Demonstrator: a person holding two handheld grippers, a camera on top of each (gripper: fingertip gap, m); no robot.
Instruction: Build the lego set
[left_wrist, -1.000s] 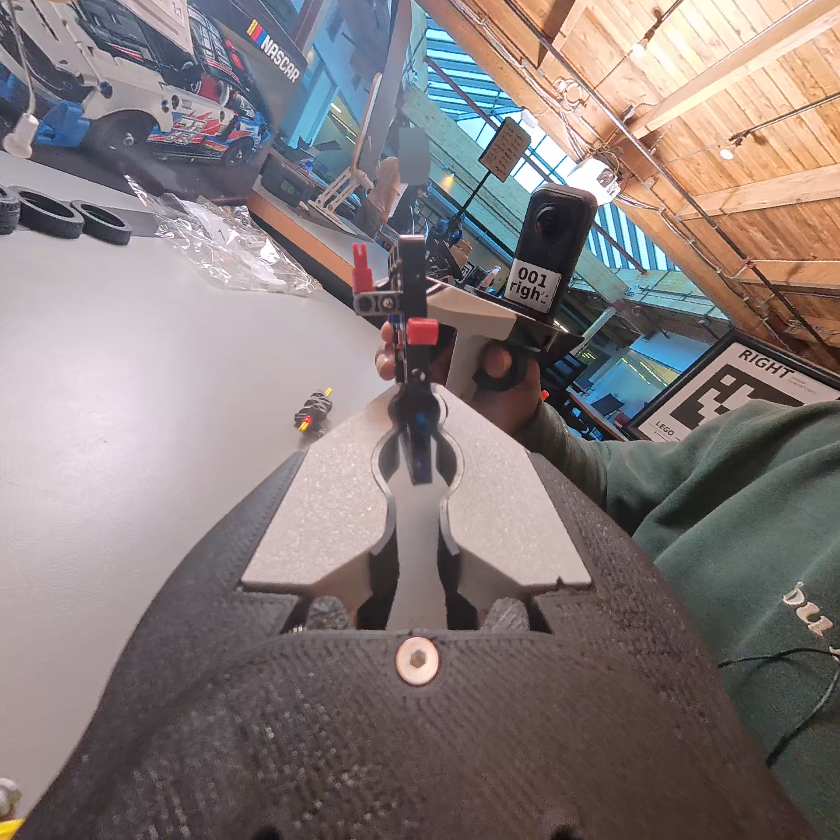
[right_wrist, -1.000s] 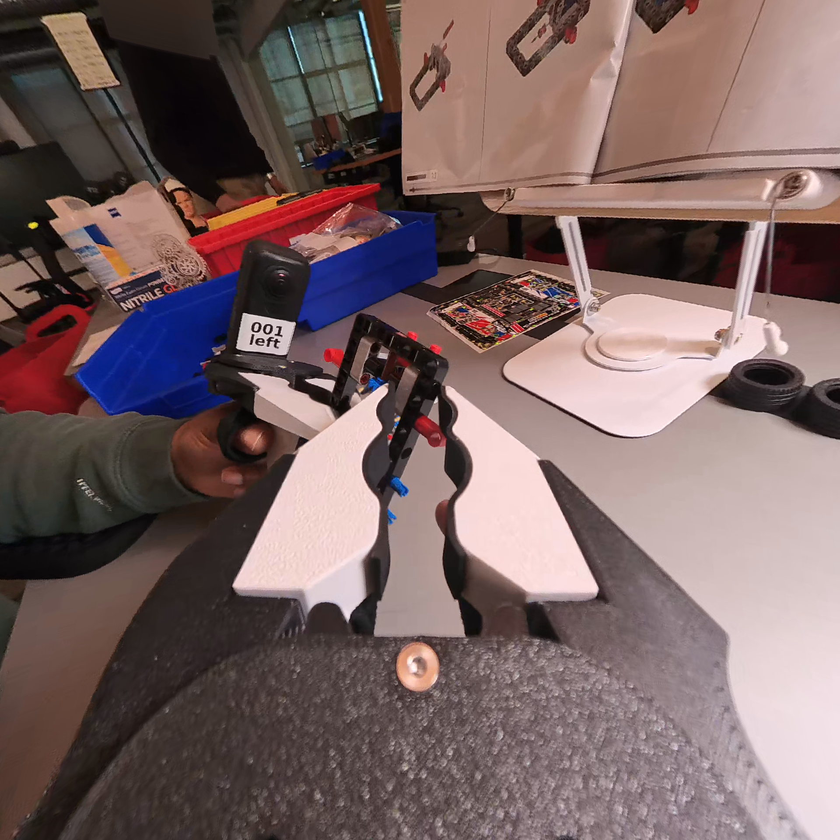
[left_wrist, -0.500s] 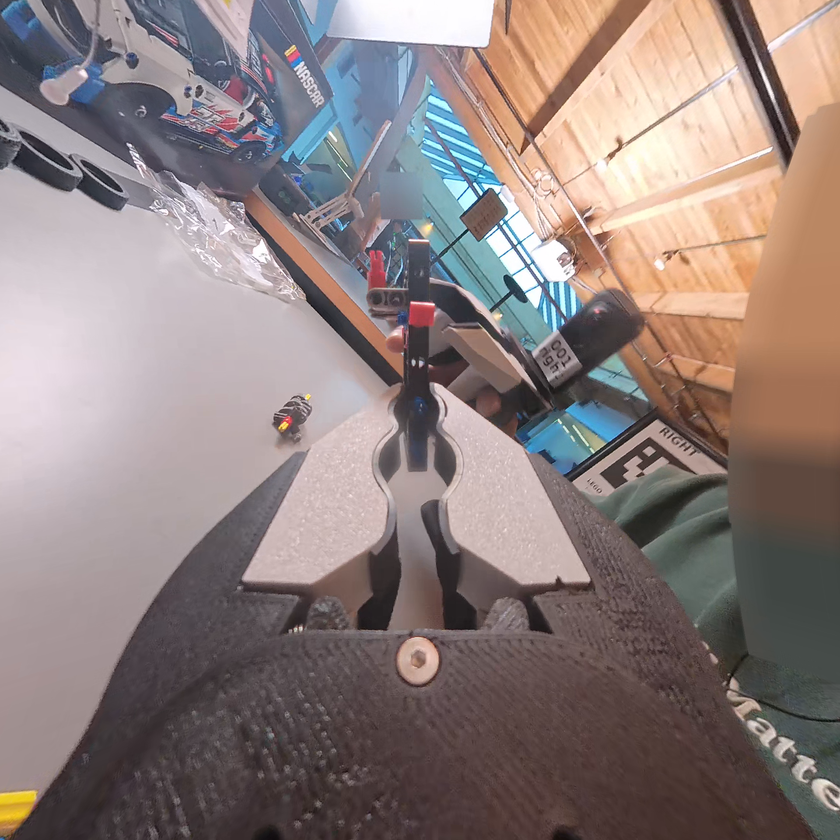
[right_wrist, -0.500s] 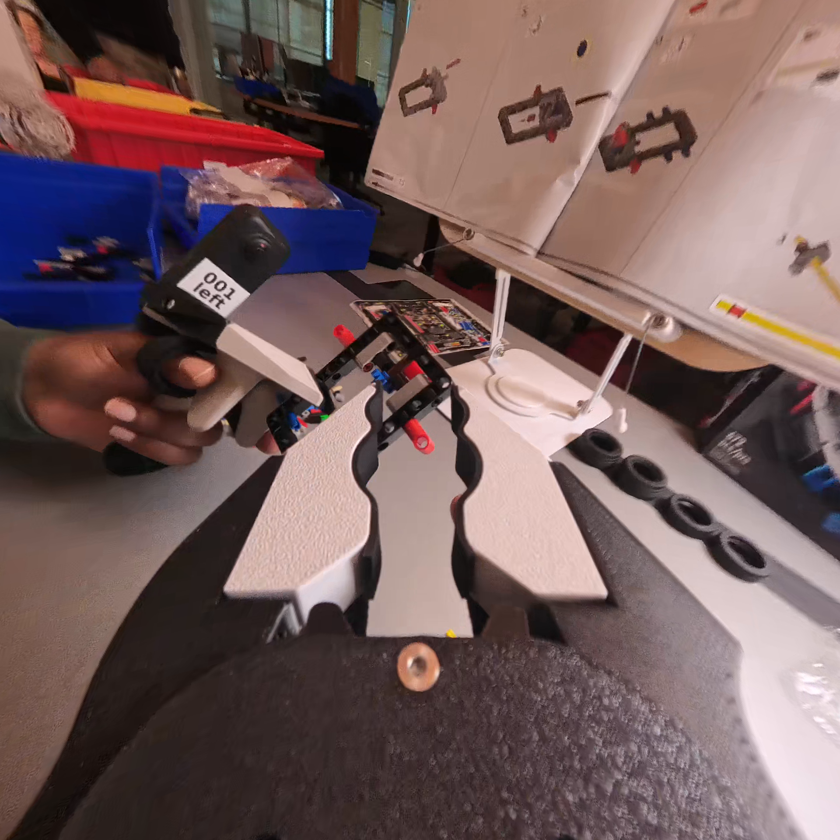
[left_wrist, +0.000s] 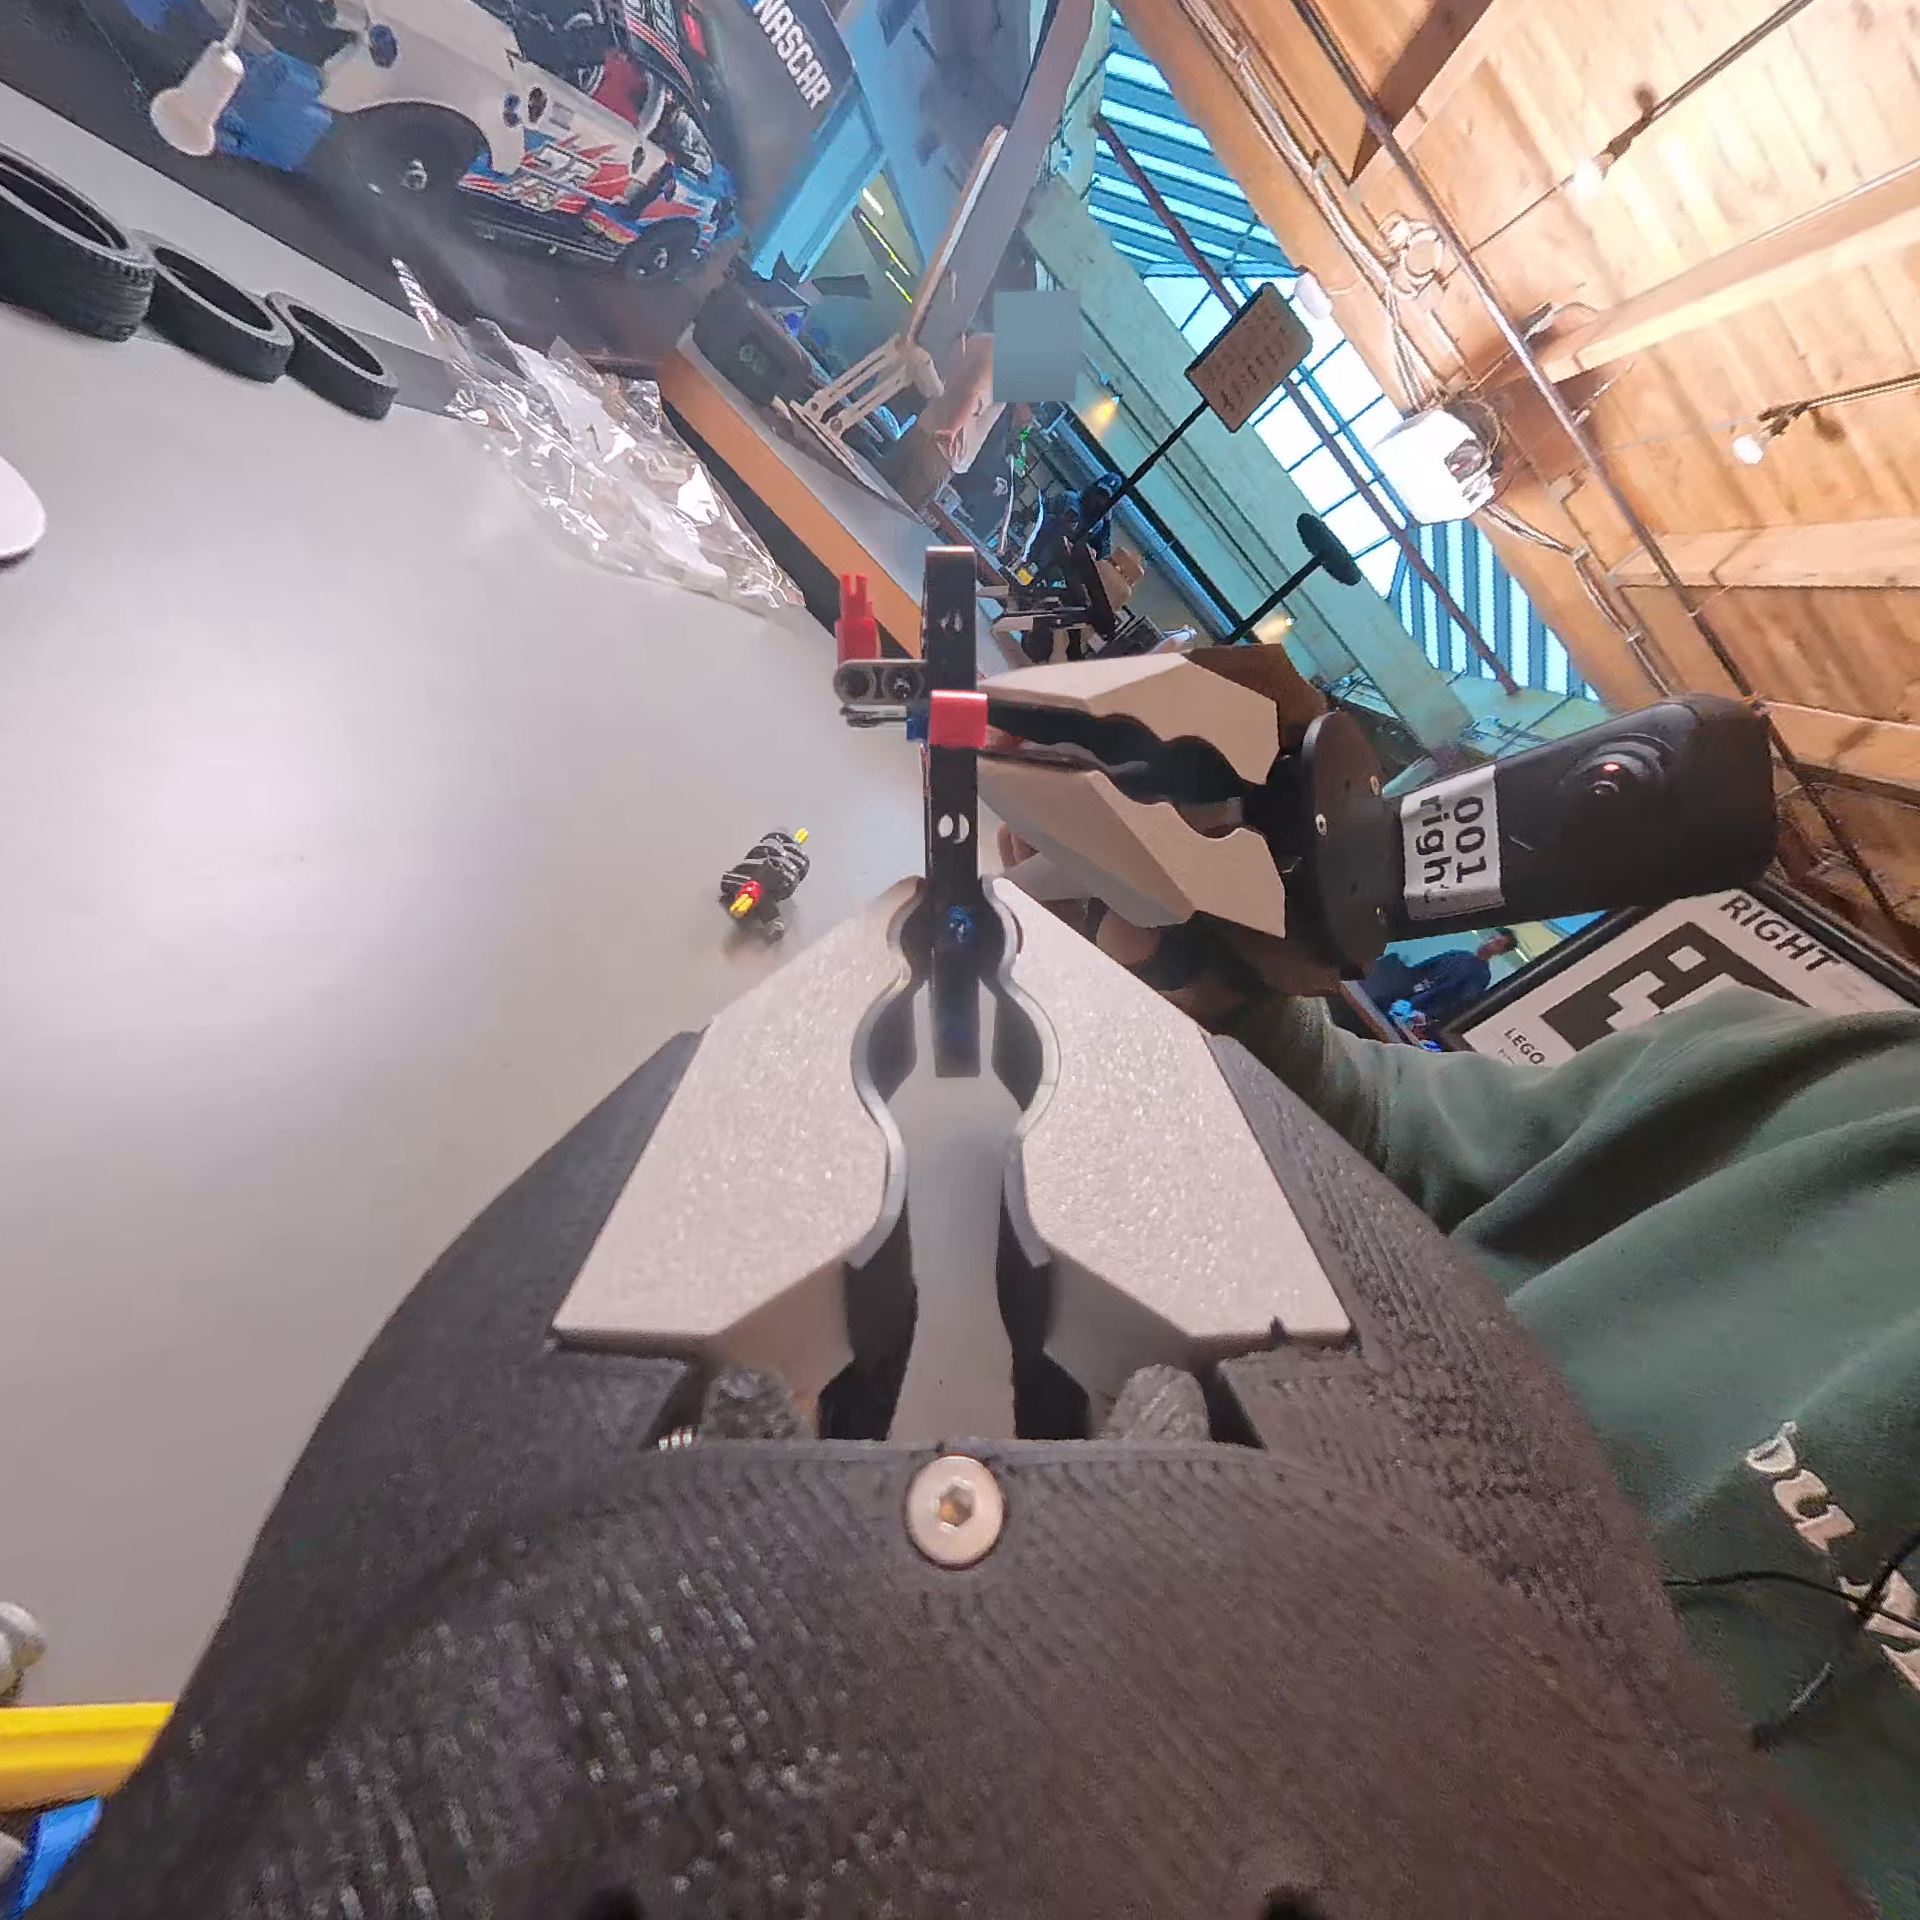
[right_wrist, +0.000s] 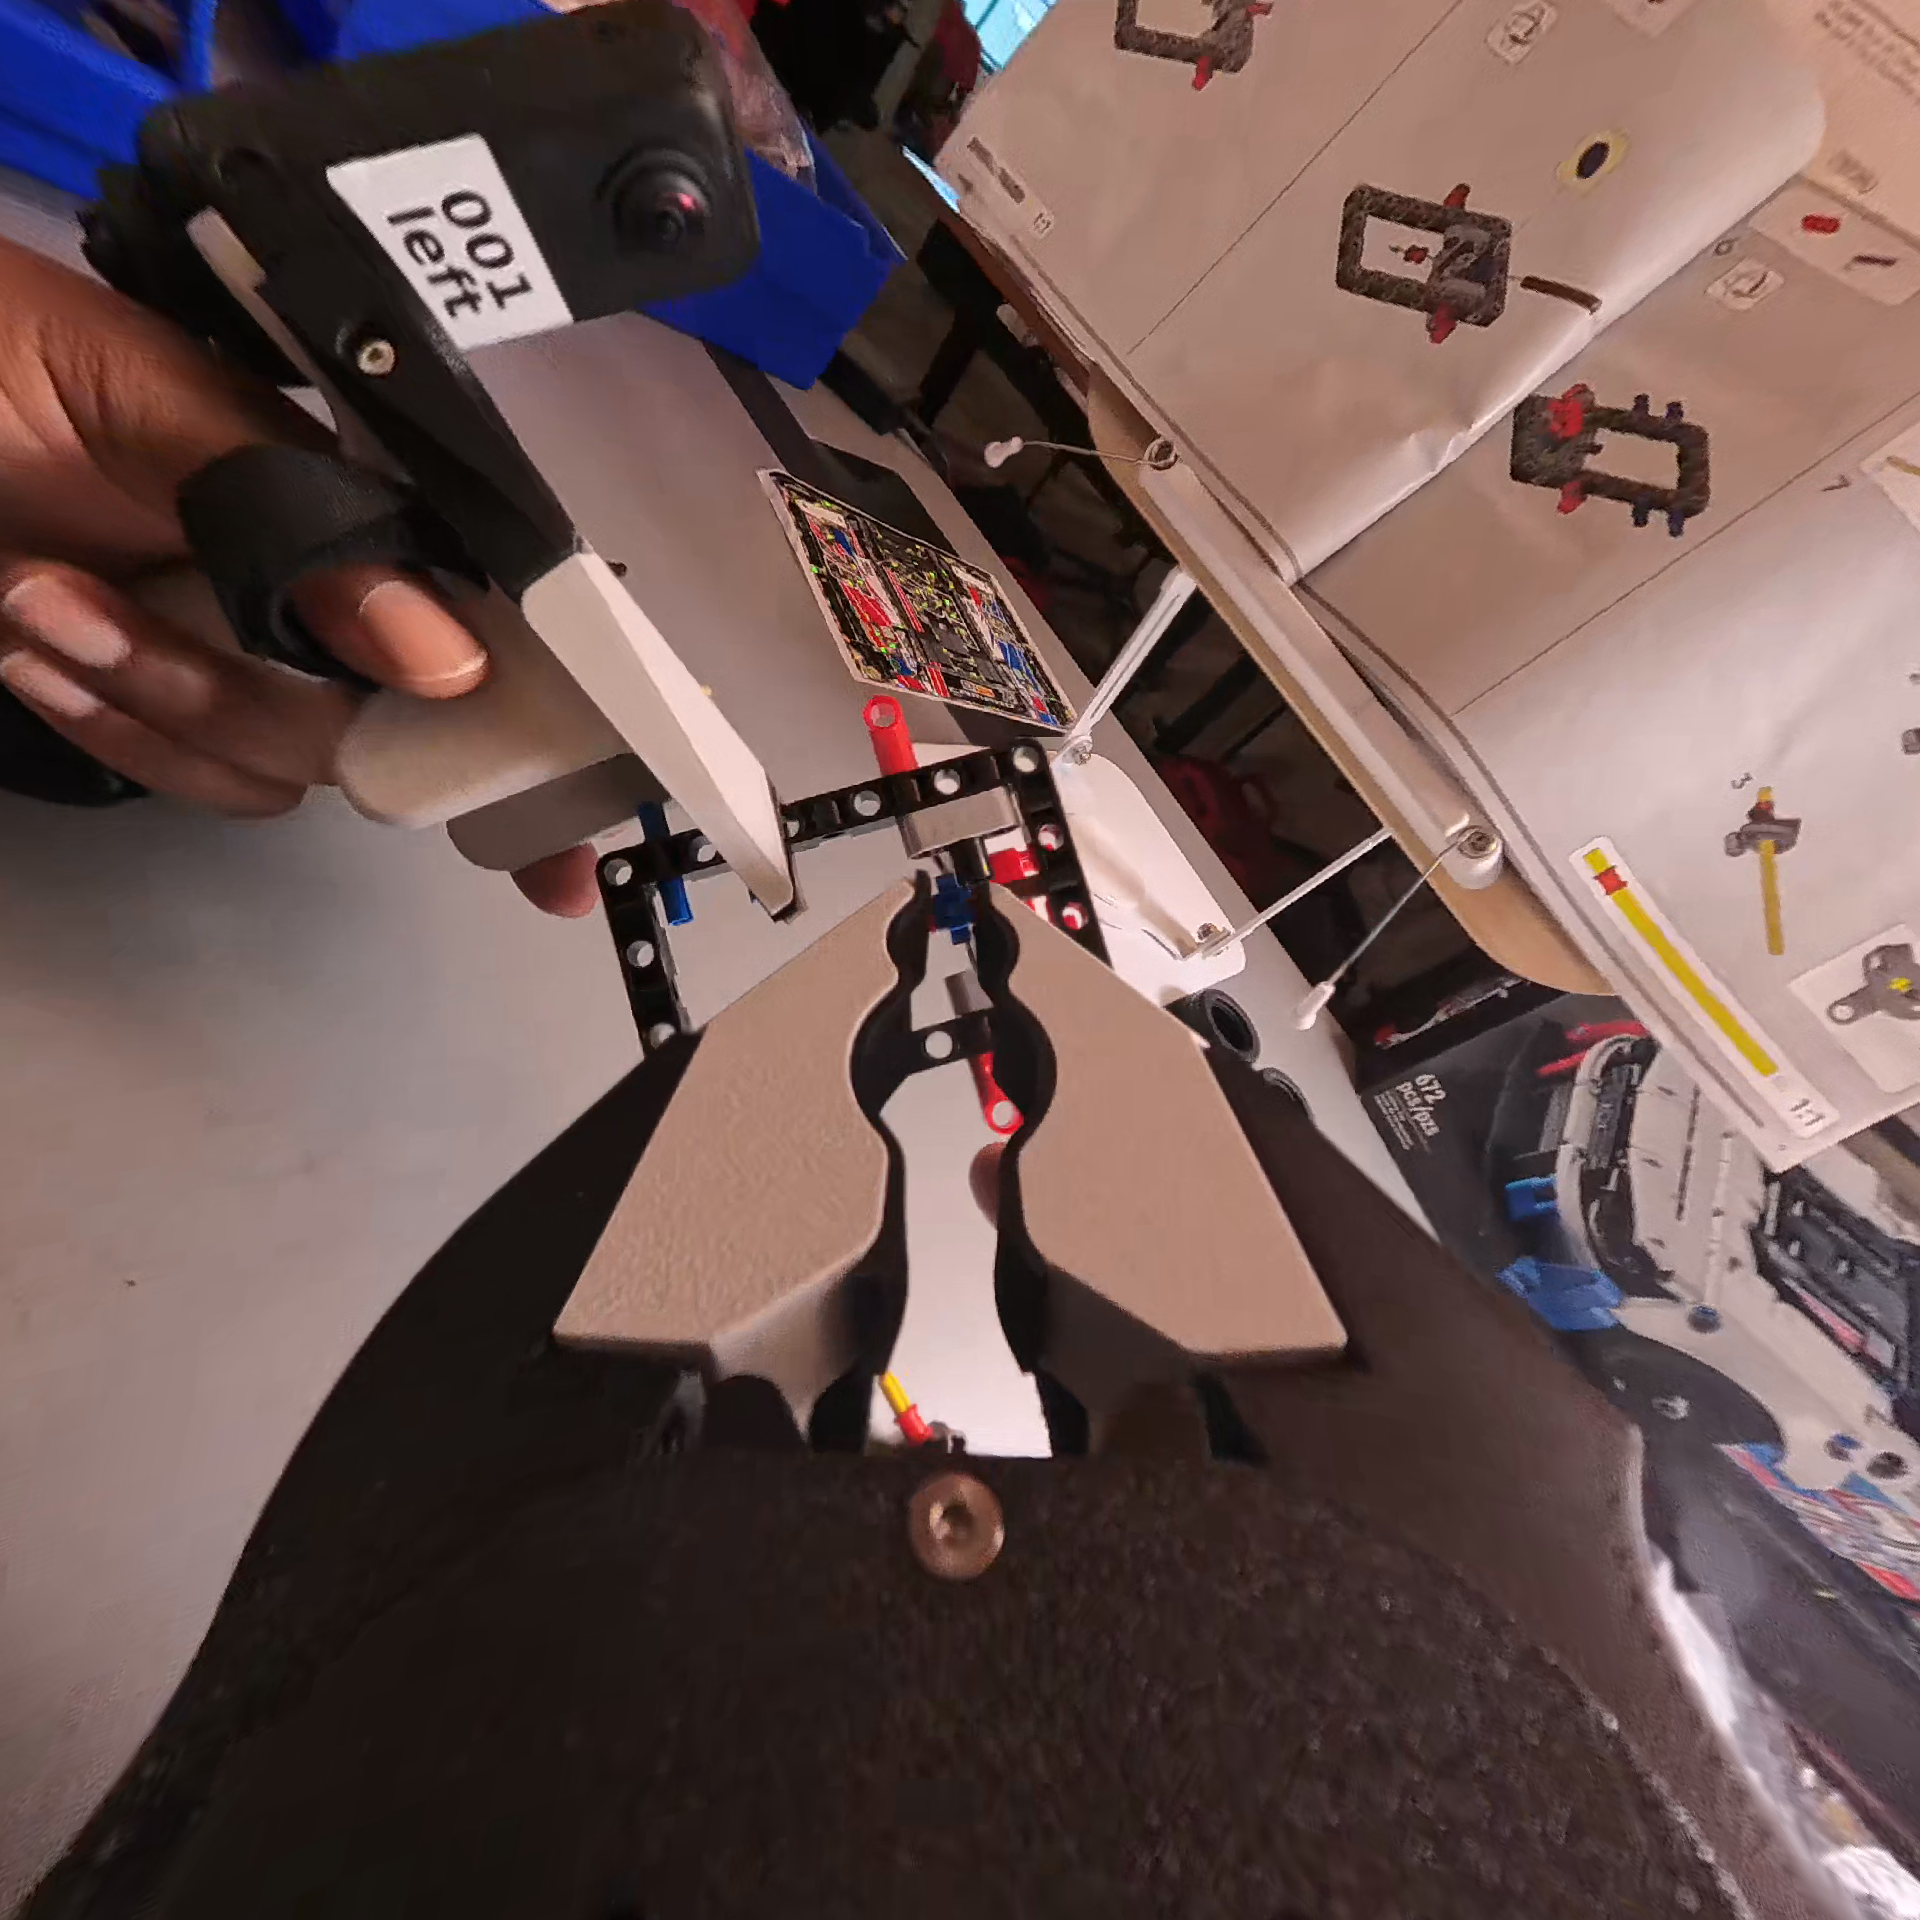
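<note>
A black rectangular lego frame (left_wrist: 951, 821) with red and blue pins is held in the air between both grippers. In the left wrist view it stands edge-on. My left gripper (left_wrist: 951, 899) is shut on its lower end. My right gripper (left_wrist: 987, 732) comes in from the right and pinches the frame beside a red bush (left_wrist: 956, 720). In the right wrist view the frame (right_wrist: 831, 816) lies flat-on. My right gripper (right_wrist: 951, 899) is shut on the blue pin of its grey centre part. The left gripper (right_wrist: 774, 888) grips the upper beam.
A small black piece with a yellow and red axle (left_wrist: 764, 883) lies on the grey table (left_wrist: 312, 831). Black tyres (left_wrist: 208, 312), a clear plastic bag (left_wrist: 603, 488), the lego box (right_wrist: 1662, 1195), an instruction booklet on a white stand (right_wrist: 1455, 416), a sticker sheet (right_wrist: 914, 613) and blue bins (right_wrist: 790, 260) surround the work area.
Both grippers have rolled and turned with the frame. The right gripper has swung round to the frame's side and closed in on its centre part. The left gripper keeps its hold.
</note>
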